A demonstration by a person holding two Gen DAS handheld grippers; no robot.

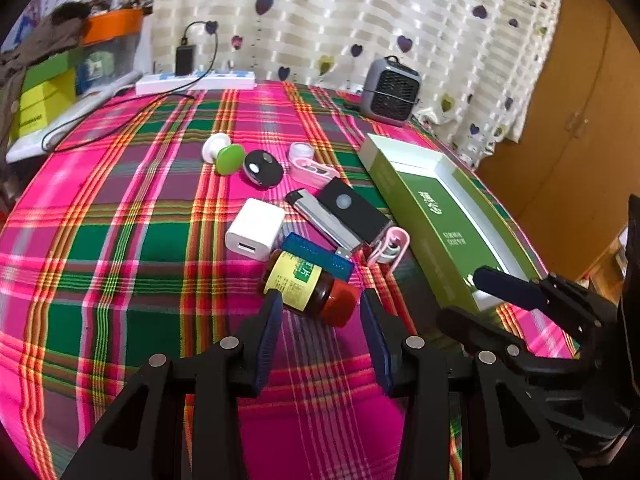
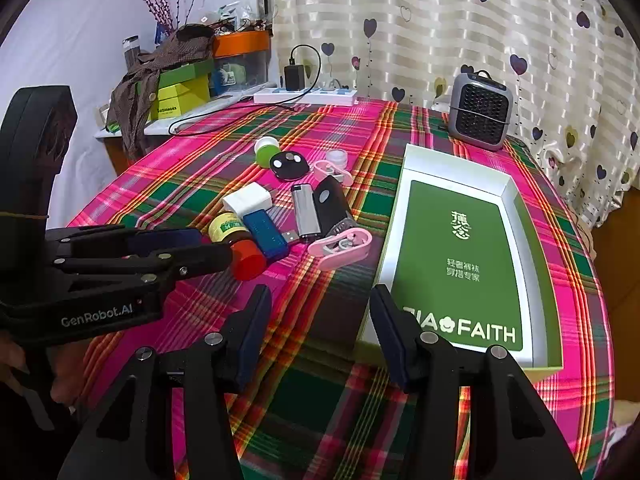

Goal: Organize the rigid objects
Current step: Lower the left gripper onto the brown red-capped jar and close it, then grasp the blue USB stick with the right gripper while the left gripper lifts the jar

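1. Two grippers are up on my feeds. My left gripper [image 1: 318, 320] has its jaws open on either side of the bottle [image 1: 308, 288], which lies on its side on the plaid cloth [image 1: 120, 260], red cap toward me; I cannot tell whether the pads touch it.
2. Far left on the cloth sit a green-and-white knob [image 1: 222, 154] and, just right of it, a black fob [image 1: 262, 169].
3. Nearer, the white charger [image 1: 255, 229] lies just beyond the bottle, with the blue stick [image 1: 320, 256] beside the bottle's far right side.
4. Right of those lie a silver lighter [image 1: 318, 218] and a black device [image 1: 354, 210], side by side, a pink clip [image 1: 390, 247] at their near end.
5. Farther right, the open green box [image 2: 464, 264] sits near the table's right edge, a gray fan [image 2: 480, 110] beyond it.
6. My right gripper [image 2: 318, 332] hangs over bare cloth with jaws open and nothing between them, its right finger in front of the box's near-left corner.
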